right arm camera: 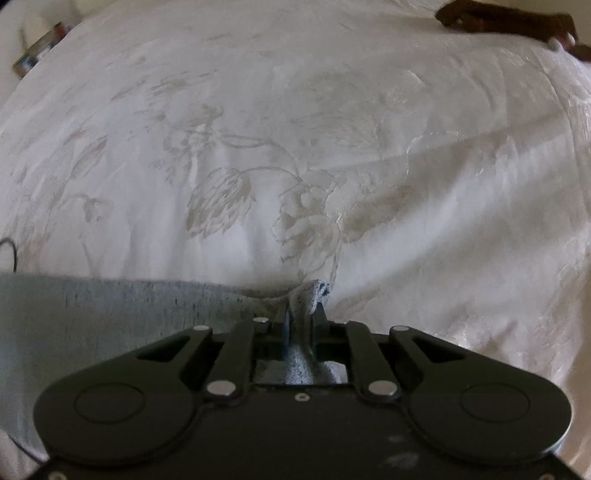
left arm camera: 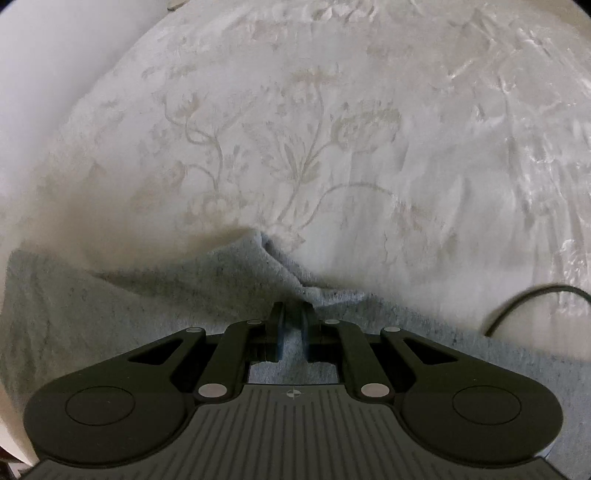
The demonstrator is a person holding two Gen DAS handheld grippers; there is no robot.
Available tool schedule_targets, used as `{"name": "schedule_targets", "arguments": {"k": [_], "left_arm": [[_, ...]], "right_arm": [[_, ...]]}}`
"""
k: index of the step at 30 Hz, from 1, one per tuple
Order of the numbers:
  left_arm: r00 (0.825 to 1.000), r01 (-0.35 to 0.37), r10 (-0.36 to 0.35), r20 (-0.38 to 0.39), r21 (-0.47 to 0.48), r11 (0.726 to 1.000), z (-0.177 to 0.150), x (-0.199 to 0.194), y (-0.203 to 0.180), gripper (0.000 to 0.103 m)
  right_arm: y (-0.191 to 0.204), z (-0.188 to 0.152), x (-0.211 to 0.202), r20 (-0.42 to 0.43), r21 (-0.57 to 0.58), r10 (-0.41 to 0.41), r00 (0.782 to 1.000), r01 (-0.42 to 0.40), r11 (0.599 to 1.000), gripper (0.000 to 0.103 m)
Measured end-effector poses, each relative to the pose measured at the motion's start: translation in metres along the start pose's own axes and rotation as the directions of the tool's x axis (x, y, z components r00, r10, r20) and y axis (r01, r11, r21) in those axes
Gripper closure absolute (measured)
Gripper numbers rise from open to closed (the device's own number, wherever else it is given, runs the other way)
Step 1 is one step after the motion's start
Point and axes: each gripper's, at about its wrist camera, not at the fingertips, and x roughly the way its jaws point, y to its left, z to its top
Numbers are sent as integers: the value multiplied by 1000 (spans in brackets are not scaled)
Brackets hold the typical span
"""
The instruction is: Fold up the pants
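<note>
Grey heathered pants [left arm camera: 155, 302] lie on a white bedspread with a woven flower pattern [left arm camera: 295, 147]. In the left wrist view my left gripper [left arm camera: 293, 314] is shut on a raised pinch of the pants' edge, which folds up between the black fingers. In the right wrist view my right gripper [right arm camera: 301, 315] is shut on a bunched corner of the pants [right arm camera: 92, 325], the cloth puckering up past the fingertips. From that corner the cloth stretches away to the left, flat on the bed.
A thin black cable [left arm camera: 524, 299] curves over the bedspread to the right of the left gripper and shows again as a cable [right arm camera: 13, 251] at the left edge. A dark object [right arm camera: 517, 26] sits at the bed's far right; a small framed object [right arm camera: 38, 50] at far left.
</note>
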Motion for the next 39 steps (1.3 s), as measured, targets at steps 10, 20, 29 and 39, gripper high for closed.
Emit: {"name": "schedule_targets", "arguments": {"k": [10, 20, 29, 39], "left_arm": [[982, 161, -162, 100, 15, 987, -53, -90, -16, 93], [928, 346, -370, 43, 272, 898, -135, -122, -113, 93], [947, 298, -321, -22, 433, 850, -173, -109, -139, 93], [935, 327, -355, 12, 355, 876, -162, -132, -125, 93]], "right_arm": [[-26, -19, -52, 102, 121, 10, 995, -22, 992, 61], [-19, -116, -63, 13, 148, 2, 1000, -4, 989, 55], [-32, -147, -98, 126, 145, 57, 990, -76, 986, 35], [-47, -98, -50, 113, 196, 176, 978, -196, 961, 18]]}}
